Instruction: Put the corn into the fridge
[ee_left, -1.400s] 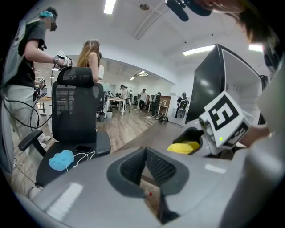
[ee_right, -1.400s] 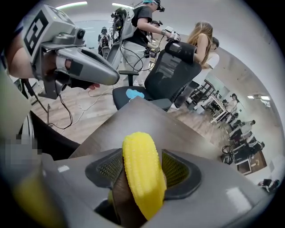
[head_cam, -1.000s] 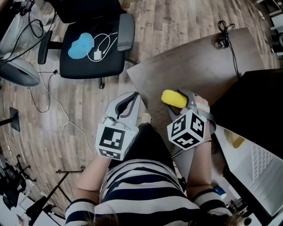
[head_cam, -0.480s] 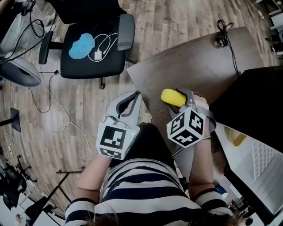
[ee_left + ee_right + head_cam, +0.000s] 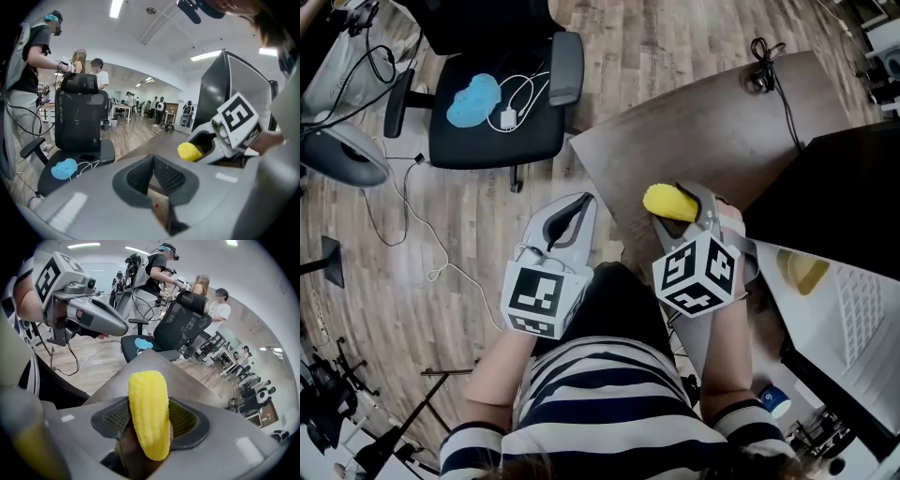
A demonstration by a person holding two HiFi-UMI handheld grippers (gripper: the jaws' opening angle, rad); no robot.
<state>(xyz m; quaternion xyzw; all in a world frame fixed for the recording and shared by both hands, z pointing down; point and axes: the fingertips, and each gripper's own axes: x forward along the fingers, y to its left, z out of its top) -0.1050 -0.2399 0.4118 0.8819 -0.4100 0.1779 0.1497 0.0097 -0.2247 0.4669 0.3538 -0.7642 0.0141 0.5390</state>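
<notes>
Right hand's up over the near edge of the brown table (image 5: 712,131), forearm reaching out of the striped sleeve (image 5: 741,427), and the right gripper (image 5: 150,418) tips steeply down toward the tabletop. Its marker cube (image 5: 697,272) faces up at the camera. And there's the corn (image 5: 667,202): a yellow cob sitting between the ribbed pads, which press on it from both sides. The jaws have just been closing, and they stand wide on the cob. From the right gripper view it sticks out lengthwise past the jaw tips, rounded end forward, clear of the table surface.

Over on the other side, the left gripper (image 5: 153,161) has its jaws drawn together at the tips, with nothing between them. The left hand carries it low in front of the person's body, just off the table's corner, nose angled gently down and aimed toward the black office chair (image 5: 487,103), where a blue cloth (image 5: 473,98) and a white cable lie on the seat.

The two grippers ride side by side, close but apart. A black unit (image 5: 844,197) stands at the right, beyond the right hand, well away from the corn.
</notes>
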